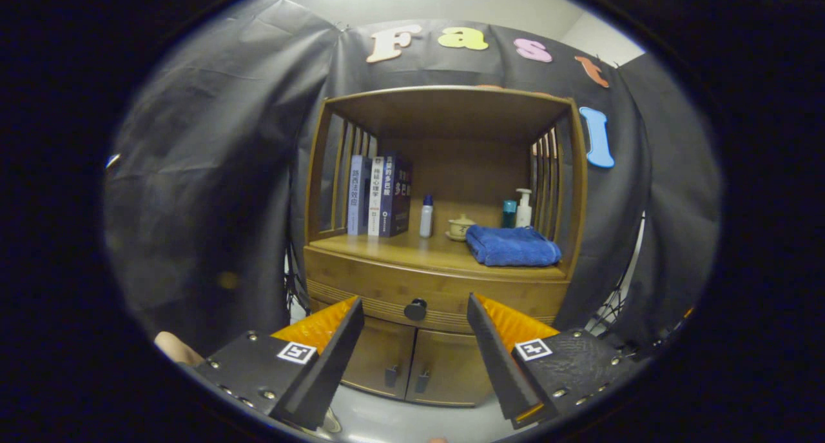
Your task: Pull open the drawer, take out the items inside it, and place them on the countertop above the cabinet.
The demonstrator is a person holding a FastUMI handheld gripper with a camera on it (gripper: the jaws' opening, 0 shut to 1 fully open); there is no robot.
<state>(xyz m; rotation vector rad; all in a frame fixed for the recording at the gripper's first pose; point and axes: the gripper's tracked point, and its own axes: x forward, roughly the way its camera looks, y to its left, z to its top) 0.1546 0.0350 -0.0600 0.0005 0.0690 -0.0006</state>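
A wooden cabinet [445, 172] stands ahead against the booth wall. Its drawer [361, 288] is closed, with a round dark knob [416, 309] at its middle. Above the drawer is the countertop [399, 246], an open shelf space under a wooden top. My gripper [414, 317] is open, fingers spread wide, with the knob seen between the fingertips but still beyond them. Nothing is held. What lies inside the drawer is hidden.
On the countertop stand three books [379, 196] at the left, a small white bottle [426, 216], a lidded cup on a saucer [460, 227], a teal bottle [509, 213], a pump bottle [524, 207] and a folded blue towel [512, 246]. Two lower doors [412, 365] sit under the drawer.
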